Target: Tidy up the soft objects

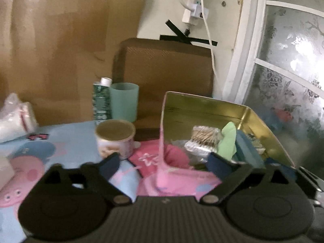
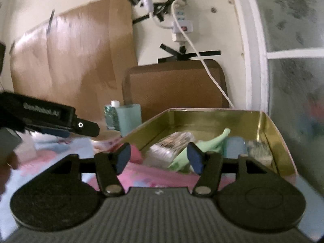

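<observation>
Both grippers spread wide and empty: left gripper (image 1: 164,166) at the near left corner of the gold-lined tin (image 1: 202,109), right gripper (image 2: 160,158) at its near edge. Inside the tin, a pink soft piece (image 1: 176,156), green cloth (image 1: 228,141) and blue cloth (image 1: 247,147). Beneath the tin, a cartoon-print sheet (image 1: 66,137); left of it, a small printed cup (image 1: 115,137); behind it, a brown cushion (image 1: 168,70), cardboard (image 1: 60,40), taped wall and patterned window (image 1: 287,60).

right hand-held gripper (image 2: 159,159): open, empty | tin (image 2: 283,141): green cloth (image 2: 202,143), possibly brush (image 2: 172,143)

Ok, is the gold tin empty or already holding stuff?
Holding stuff: the gold tin has no lid on and contains a green soft item, among others.
</observation>
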